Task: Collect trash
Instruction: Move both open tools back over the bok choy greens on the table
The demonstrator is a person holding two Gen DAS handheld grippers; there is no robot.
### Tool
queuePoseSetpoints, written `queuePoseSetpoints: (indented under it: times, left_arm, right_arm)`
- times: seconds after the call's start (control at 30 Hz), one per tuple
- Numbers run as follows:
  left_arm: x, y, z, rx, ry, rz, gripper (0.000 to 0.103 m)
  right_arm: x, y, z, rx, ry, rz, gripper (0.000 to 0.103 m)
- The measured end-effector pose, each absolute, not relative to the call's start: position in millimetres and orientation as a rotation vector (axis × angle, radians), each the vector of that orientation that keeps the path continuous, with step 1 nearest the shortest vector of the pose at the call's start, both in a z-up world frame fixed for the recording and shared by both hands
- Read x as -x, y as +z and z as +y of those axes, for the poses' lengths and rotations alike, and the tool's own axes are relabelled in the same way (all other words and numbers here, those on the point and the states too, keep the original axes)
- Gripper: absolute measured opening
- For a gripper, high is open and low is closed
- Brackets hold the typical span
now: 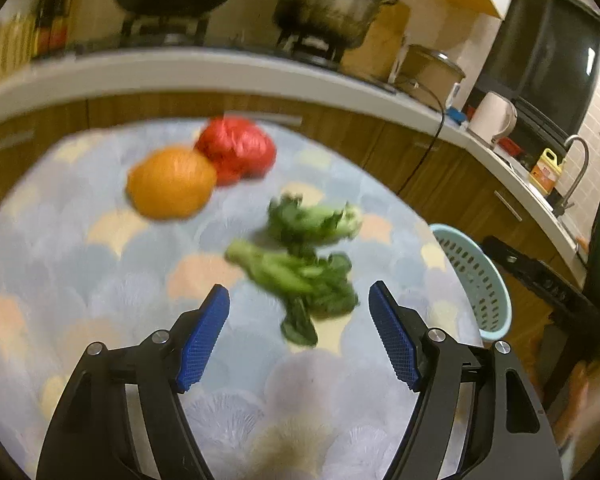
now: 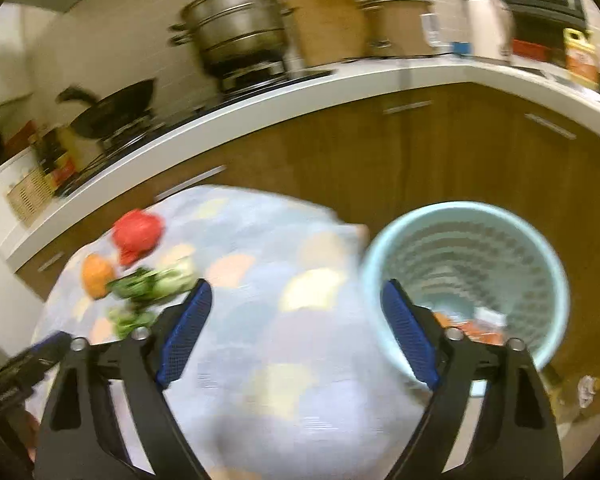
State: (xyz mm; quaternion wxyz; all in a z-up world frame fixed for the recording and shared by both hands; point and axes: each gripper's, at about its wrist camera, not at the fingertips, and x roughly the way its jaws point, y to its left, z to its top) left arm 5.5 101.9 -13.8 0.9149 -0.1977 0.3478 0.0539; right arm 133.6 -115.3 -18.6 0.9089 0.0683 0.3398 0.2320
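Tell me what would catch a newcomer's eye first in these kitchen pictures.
Probably the bright orange touching a crumpled red bag at the table's far side, with leafy greens nearer, ahead of the open left gripper. A pale blue basket stands off the table's right edge.

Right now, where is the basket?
The basket stands on the floor off the table's right edge, in front of the right gripper.

Left hand-held gripper point(image 1: 299, 294), right hand-held gripper point(image 2: 296, 294): black frames, blue ribbed pads point(image 1: 204, 340), silver screws.
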Motion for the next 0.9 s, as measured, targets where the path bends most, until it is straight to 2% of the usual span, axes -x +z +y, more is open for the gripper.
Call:
queuePoseSetpoints:
  times: [0.03, 0.1, 0.27, 0.47, 0.9]
  left_arm:
    - [-8.3, -17.6, 102.4, 0.427, 0.096, 0.728, 0.071]
    - [-14.1, -23.8, 98.5, 0.440, 0.098, 0.751, 0.071]
    - [-29.6, -31.9, 75.0, 0.363, 0.150, 0.768, 0.073]
    - [-45.1, -39.7, 69.9, 0.295, 0.198, 0.788, 0.071]
    - [-50.4, -29.3, 109.2, 0.335, 0.105, 0.767, 0.072]
  right_arm:
    - [-132.7, -23.3, -106.3, -0.148, 0.494, 0.711, 0.060]
    - [-134.4, -33.4, -92.7, -0.156, 0.505, 0.738, 0.054]
    - [-137.0, -41.0, -91.2, -0.161, 0.481, 0.756, 0.052]
    - [-135.2, -44.5, -87.9, -0.126, 0.485, 0.753, 0.052]
    - [-138.8, -46.3, -88.6, -0.122, 0.489, 0.761, 0.052]
